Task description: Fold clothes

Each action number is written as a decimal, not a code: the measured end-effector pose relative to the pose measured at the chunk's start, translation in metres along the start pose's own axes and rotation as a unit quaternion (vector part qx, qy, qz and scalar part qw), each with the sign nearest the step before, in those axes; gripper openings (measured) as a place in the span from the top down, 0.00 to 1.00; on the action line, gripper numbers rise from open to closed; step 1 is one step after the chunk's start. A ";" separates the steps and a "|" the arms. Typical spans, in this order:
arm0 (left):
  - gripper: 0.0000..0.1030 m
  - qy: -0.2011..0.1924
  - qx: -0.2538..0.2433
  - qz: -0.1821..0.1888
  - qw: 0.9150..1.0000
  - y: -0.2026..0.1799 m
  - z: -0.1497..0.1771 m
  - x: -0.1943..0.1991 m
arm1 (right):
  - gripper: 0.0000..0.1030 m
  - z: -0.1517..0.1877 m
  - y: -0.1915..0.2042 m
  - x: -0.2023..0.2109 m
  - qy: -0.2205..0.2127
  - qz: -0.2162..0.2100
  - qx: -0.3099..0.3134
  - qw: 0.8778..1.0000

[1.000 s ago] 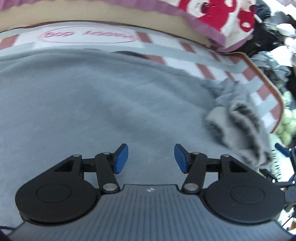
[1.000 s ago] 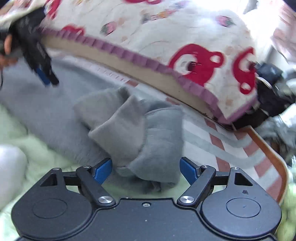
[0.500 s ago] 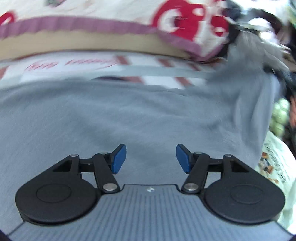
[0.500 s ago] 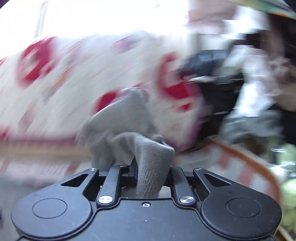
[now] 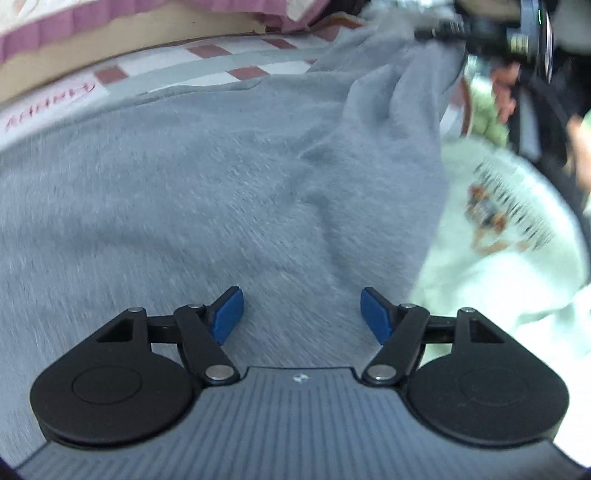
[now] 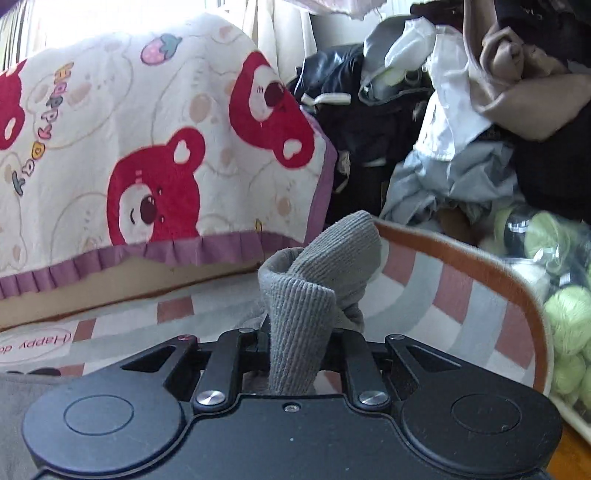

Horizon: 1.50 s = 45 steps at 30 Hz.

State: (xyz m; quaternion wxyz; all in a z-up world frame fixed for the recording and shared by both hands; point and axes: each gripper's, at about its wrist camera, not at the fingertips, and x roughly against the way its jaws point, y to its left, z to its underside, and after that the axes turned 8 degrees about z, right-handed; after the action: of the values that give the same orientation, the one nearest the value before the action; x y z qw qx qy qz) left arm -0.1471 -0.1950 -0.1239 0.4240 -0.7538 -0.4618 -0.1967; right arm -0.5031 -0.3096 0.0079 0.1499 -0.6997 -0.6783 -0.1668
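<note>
A grey sweatshirt (image 5: 207,177) lies spread over the mat and fills most of the left wrist view. My left gripper (image 5: 302,314) hovers just above its body, open, with nothing between the blue pads (image 5: 229,314). At the top right of that view the sleeve (image 5: 406,85) is pulled up and away by my right gripper (image 5: 480,27), held by a hand. In the right wrist view my right gripper (image 6: 299,347) is shut on the ribbed grey cuff (image 6: 314,280), which sticks up between its fingers.
A striped mat (image 6: 443,295) with an orange rim lies under the sweatshirt. A bear-print blanket (image 6: 147,147) hangs behind it. Piled clothes (image 6: 461,110) and green yarn balls (image 6: 565,314) crowd the right side. A pale printed cloth (image 5: 509,221) lies right of the sweatshirt.
My right gripper closed on the sleeve cuff and lifted it up off the mat, stretching the sleeve out. My left gripper stayed open and shifted right over the sweatshirt body.
</note>
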 end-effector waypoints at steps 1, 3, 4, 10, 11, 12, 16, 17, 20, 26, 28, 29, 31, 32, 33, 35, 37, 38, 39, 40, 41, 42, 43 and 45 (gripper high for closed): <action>0.32 -0.015 0.014 -0.003 1.000 0.007 0.001 0.010 | 0.85 -0.004 -0.002 0.002 -0.005 -0.003 -0.001 1.000; 0.32 -0.042 0.043 -0.034 0.998 0.026 0.004 0.029 | 0.84 -0.010 -0.001 0.006 -0.017 -0.008 0.012 1.000; 0.31 -0.055 0.063 -0.060 0.995 0.037 0.007 0.037 | 0.84 -0.010 0.001 0.009 -0.023 -0.008 0.023 0.999; 0.32 -0.041 0.110 -0.188 0.975 0.088 0.023 0.070 | 0.84 -0.001 0.013 0.003 -0.007 0.007 0.054 0.998; 0.32 -0.047 0.119 -0.212 0.969 0.098 0.023 0.082 | 0.84 0.000 0.013 0.001 -0.006 0.013 0.060 0.998; 0.31 -0.051 0.131 -0.238 0.961 0.110 0.023 0.095 | 0.83 0.003 0.012 -0.001 -0.003 0.022 0.066 0.998; 0.31 -0.071 0.185 -0.301 0.933 0.168 0.040 0.145 | 0.54 0.017 0.005 -0.014 0.044 0.099 0.096 0.989; 0.31 -0.076 0.194 -0.309 0.928 0.182 0.041 0.153 | 0.48 0.020 0.006 -0.014 0.060 0.127 0.105 0.984; 0.31 -0.089 0.208 -0.317 0.921 0.215 0.046 0.174 | 0.37 0.021 0.029 -0.002 0.074 0.105 0.109 0.986; 0.27 -0.088 0.227 -0.369 0.897 0.260 0.030 0.177 | 0.36 0.017 0.086 0.028 0.085 0.000 0.102 0.991; 0.26 -0.102 0.233 -0.376 0.891 0.271 0.024 0.178 | 0.36 0.021 0.124 0.026 0.106 -0.091 0.119 0.983; 0.26 -0.112 0.238 -0.380 0.887 0.278 0.023 0.179 | 0.35 0.024 0.151 0.021 0.122 -0.148 0.133 0.972; 0.26 -0.131 0.243 -0.399 0.875 0.290 0.025 0.181 | 0.35 0.030 0.208 0.012 0.155 -0.241 0.159 0.945; 0.25 -0.135 0.235 -0.416 0.868 0.296 0.027 0.182 | 0.34 0.035 0.239 0.006 0.170 -0.278 0.170 0.930; 0.24 -0.141 0.227 -0.430 0.862 0.302 0.029 0.183 | 0.34 0.042 0.269 0.000 0.184 -0.309 0.180 0.916; 0.25 -0.151 0.216 -0.452 0.852 0.313 0.033 0.190 | 0.34 0.062 0.330 -0.012 0.208 -0.341 0.197 0.895; 0.27 -0.155 0.225 -0.480 0.834 0.324 0.037 0.202 | 0.35 0.083 0.384 -0.024 0.231 -0.353 0.216 0.881; 0.32 -0.153 0.235 -0.498 0.821 0.328 0.039 0.209 | 0.35 0.094 0.409 -0.029 0.240 -0.356 0.226 0.874; 0.43 -0.148 0.246 -0.520 0.805 0.331 0.041 0.216 | 0.35 0.103 0.429 -0.031 0.245 -0.353 0.240 0.871; 0.44 -0.148 0.258 -0.527 0.796 0.331 0.045 0.224 | 0.33 0.113 0.447 -0.031 0.242 -0.348 0.253 0.869; 0.45 -0.157 0.269 -0.515 0.798 0.327 0.049 0.233 | 0.27 0.120 0.462 -0.027 0.223 -0.341 0.269 0.873; 0.44 -0.166 0.281 -0.503 0.800 0.324 0.054 0.242 | 0.26 0.125 0.473 -0.022 0.203 -0.338 0.286 0.874; 0.42 -0.177 0.290 -0.487 0.805 0.318 0.059 0.250 | 0.26 0.130 0.485 -0.018 0.184 -0.334 0.301 0.874; 0.41 -0.198 0.300 -0.449 0.818 0.300 0.066 0.264 | 0.23 0.134 0.503 -0.016 0.165 -0.334 0.310 0.875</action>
State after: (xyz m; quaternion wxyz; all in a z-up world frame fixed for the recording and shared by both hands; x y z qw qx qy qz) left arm 0.2365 -0.0650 -0.1171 0.3934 -0.3214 -0.8590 -0.0636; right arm 0.0030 -0.2835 -0.1112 0.4045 -0.3117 -0.8538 -0.1008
